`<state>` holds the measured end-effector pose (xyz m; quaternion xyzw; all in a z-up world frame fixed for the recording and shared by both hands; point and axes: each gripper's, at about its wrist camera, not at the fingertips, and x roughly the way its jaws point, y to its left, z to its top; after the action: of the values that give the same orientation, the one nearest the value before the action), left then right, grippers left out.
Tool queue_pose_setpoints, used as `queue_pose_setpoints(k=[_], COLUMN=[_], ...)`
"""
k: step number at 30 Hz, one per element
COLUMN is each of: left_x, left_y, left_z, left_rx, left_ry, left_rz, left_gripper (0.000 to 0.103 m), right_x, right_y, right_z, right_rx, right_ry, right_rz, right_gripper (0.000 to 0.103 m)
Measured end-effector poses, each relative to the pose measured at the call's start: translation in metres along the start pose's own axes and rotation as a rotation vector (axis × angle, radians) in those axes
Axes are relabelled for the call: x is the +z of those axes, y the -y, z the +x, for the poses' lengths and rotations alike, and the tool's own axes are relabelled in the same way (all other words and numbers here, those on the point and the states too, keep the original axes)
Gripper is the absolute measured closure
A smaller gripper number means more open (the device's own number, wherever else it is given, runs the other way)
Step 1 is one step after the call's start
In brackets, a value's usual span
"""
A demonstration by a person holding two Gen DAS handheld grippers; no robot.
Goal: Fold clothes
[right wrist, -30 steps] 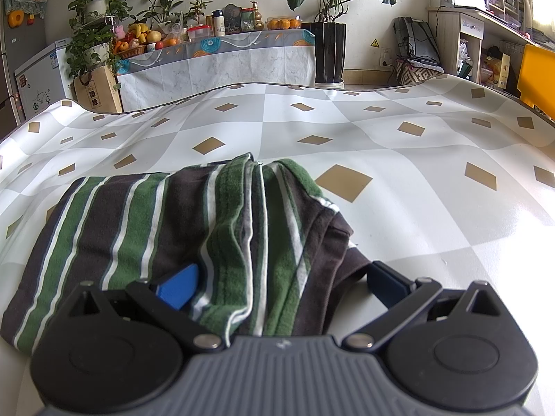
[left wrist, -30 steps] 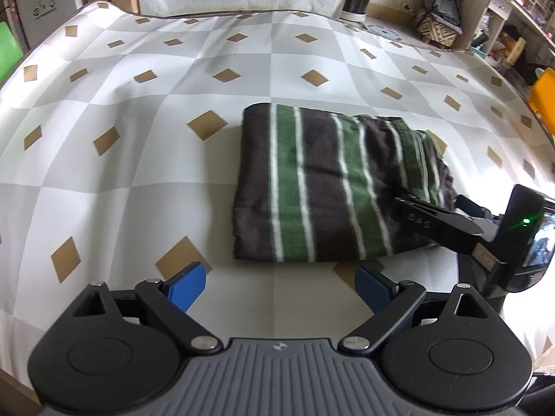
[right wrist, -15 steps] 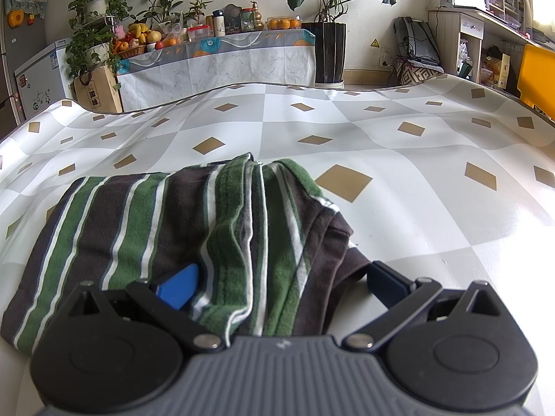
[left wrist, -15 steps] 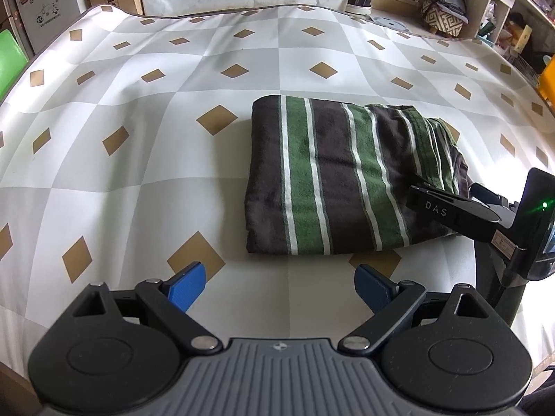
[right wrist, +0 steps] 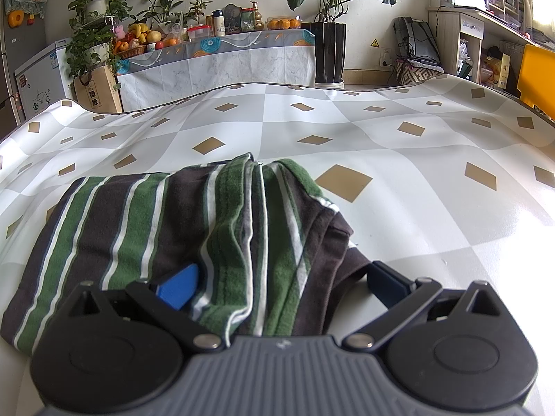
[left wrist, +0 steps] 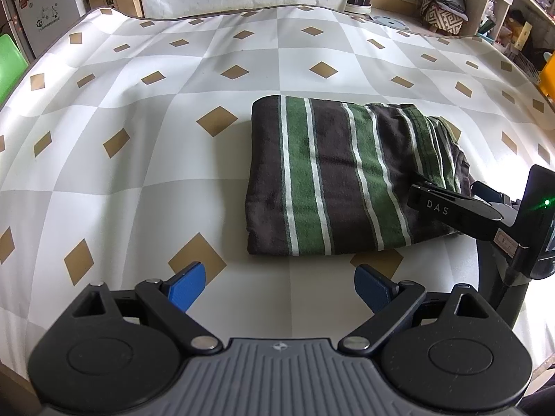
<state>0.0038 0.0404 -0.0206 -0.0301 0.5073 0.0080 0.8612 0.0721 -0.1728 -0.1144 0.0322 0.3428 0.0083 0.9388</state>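
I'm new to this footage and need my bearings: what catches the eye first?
The folded brown garment with green and white stripes lies mid-surface on the grey-and-white checked cloth with tan diamonds. The right gripper straddles its bunched right end, blue-padded fingers open around the fabric. The left gripper hovers open before it.

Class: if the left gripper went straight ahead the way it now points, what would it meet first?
Probably the near edge of the folded striped garment. The left gripper is open and empty, with only bare checked tablecloth between its fingers and that edge. Depth is unclear, so it might graze the cloth surface first.
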Motion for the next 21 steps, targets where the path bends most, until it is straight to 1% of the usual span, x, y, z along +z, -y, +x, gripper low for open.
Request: queue_pose_setpoints(k=[11,17,21], left_x=[0.0020,0.0028,0.0035], left_y=[0.0032,0.0003,-0.0011], left_z=[-0.0052,-0.0008,0.0001], left_rx=[-0.052,-0.042,-0.049], left_ry=[0.003,-0.013,-0.012], left_rz=[-0.011,-0.038,-0.050], left_gripper=[0.010,0.010,0.010], right_x=[0.0000,0.0000,0.0000], right_y=[0.0001,0.0002,-0.0002], right_z=[0.0000,-0.0001,0.0001], right_rx=[0.000,0.000,0.000], right_ry=[0.000,0.000,0.000], right_rz=[0.000,0.000,0.000], right_gripper=[0.000,0.000,0.000])
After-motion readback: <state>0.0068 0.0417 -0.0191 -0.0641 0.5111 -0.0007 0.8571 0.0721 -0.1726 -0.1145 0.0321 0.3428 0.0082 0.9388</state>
